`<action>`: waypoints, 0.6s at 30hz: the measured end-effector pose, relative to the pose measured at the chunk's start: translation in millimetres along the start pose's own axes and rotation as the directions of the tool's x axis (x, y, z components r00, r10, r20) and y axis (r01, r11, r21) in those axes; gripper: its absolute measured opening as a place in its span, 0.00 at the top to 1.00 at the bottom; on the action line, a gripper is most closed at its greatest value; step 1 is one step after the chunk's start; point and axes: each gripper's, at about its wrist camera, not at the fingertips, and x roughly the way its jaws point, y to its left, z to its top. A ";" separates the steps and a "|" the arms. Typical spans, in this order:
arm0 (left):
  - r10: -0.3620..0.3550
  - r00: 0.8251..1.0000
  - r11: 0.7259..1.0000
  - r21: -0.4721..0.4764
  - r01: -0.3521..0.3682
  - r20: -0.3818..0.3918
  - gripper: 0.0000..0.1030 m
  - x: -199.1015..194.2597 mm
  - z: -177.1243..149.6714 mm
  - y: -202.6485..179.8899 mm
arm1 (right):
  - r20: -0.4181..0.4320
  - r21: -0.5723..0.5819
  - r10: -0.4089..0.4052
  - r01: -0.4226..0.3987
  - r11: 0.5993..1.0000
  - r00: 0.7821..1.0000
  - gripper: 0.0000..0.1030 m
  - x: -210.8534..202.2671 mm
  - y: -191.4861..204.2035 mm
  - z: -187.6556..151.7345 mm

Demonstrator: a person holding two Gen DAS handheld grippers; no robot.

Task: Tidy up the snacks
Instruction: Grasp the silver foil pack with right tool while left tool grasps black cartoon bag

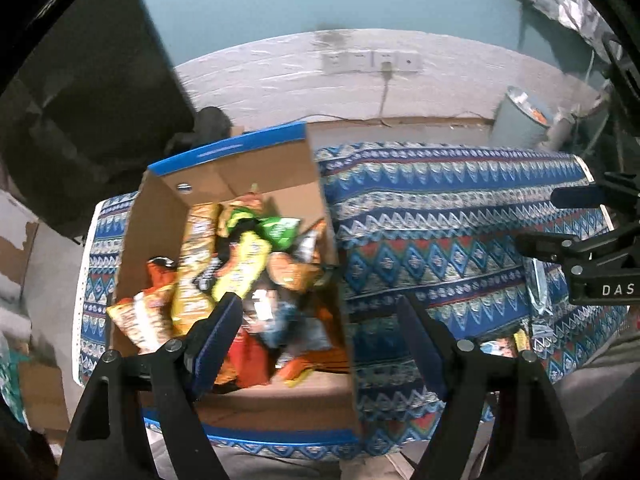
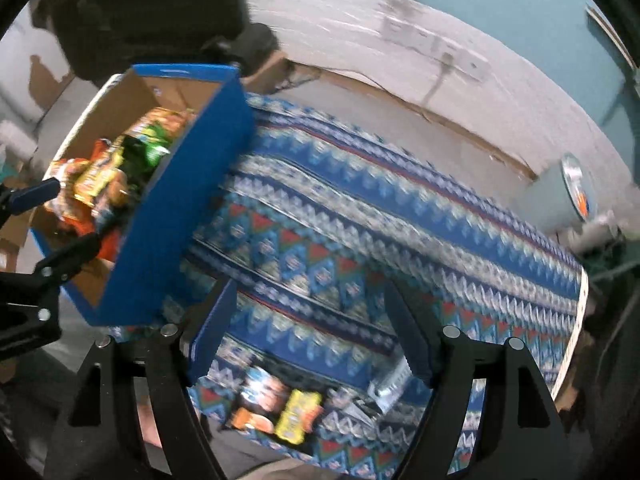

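Most snacks boxed, a few left on the counter

My left gripper (image 1: 320, 328) hangs open and empty above the box (image 1: 336, 280), which is heaped with snack packets (image 1: 236, 264). My right gripper (image 2: 312, 328) is open too, over the last packets (image 2: 280, 408) near the box on the counter (image 2: 400, 216), not yet packed.

The box (image 1: 240, 184) sits on the left end of the table (image 1: 440, 208), with many snack bags (image 1: 236, 264) piled in it. A few more snacks (image 2: 280, 408) lie on the table's near edge, to the right of the box. A bin (image 1: 516, 120) stands behind the table's right end
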 end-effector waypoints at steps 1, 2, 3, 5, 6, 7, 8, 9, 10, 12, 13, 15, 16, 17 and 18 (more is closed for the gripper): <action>-0.004 1.000 1.000 0.009 0.004 -0.003 0.21 1.4 0.1 -6.4 | -0.005 0.013 -0.006 0.006 1.000 1.000 0.26 1.1 -6.5 -4.9; -0.010 1.000 1.000 0.020 0.010 -0.009 0.21 3.3 -0.4 -13.4 | -0.011 0.029 -0.014 0.014 0.999 1.000 0.26 2.6 -14.9 -11.0; -0.014 1.000 0.999 0.030 0.014 -0.019 0.21 6.5 -1.3 -21.5 | -0.015 0.037 -0.017 0.017 0.999 1.000 0.26 3.2 -18.5 -14.4; -0.024 0.999 0.999 0.040 0.025 -0.044 0.21 13.0 -2.5 -35.2 | -0.027 0.059 -0.019 0.021 0.998 0.999 0.26 6.6 -30.0 -23.7; -0.031 0.998 0.998 0.043 0.034 -0.056 0.21 15.7 -2.8 -40.4 | -0.034 0.070 -0.024 0.026 0.997 0.999 0.26 8.5 -35.6 -28.2; -0.040 0.997 0.998 0.046 0.043 -0.065 0.21 18.3 -3.2 -45.8 | -0.037 0.076 -0.027 0.030 0.997 0.999 0.26 9.7 -38.7 -31.2; -0.047 0.996 0.997 0.051 0.051 -0.075 0.21 21.9 -3.6 -53.3 | -0.043 0.084 -0.031 0.034 0.996 0.999 0.26 11.7 -43.4 -34.2; -0.046 0.996 0.997 0.056 0.050 -0.082 0.21 24.4 -4.3 -56.9 | -0.049 0.094 -0.033 0.038 0.995 0.998 0.26 14.0 -48.1 -37.1; -0.043 0.995 0.997 0.061 0.048 -0.088 0.21 26.7 -4.2 -61.4 | -0.053 0.098 -0.034 0.039 0.994 0.998 0.26 15.3 -50.7 -38.6; -0.042 0.995 0.995 0.089 0.051 -0.092 0.21 29.9 -4.8 -74.0 | -0.065 0.115 -0.035 0.043 0.992 0.997 0.26 20.4 -59.8 -44.5; -0.038 0.995 0.994 0.102 0.047 -0.091 0.21 30.8 -4.7 -78.7 | -0.072 0.124 -0.035 0.044 0.991 0.997 0.26 23.6 -64.2 -46.9; -0.023 0.996 0.991 0.133 0.035 -0.092 0.21 33.6 -4.5 -89.5 | -0.088 0.143 -0.033 0.046 0.989 0.996 0.26 30.5 -71.7 -51.9; -0.023 0.995 0.989 0.140 0.036 -0.094 0.21 35.0 -4.1 -93.2 | -0.093 0.149 -0.035 0.049 0.988 0.995 0.26 32.2 -74.4 -53.5; -0.024 0.995 0.988 0.148 0.039 -0.101 0.21 37.9 -4.1 -97.9 | -0.103 0.164 -0.041 0.057 0.985 0.994 0.26 36.9 -79.6 -56.0; -0.024 0.994 0.988 0.152 0.040 -0.106 0.21 40.0 -3.9 -99.9 | -0.108 0.173 -0.041 0.059 0.983 0.993 0.26 39.5 -82.5 -57.5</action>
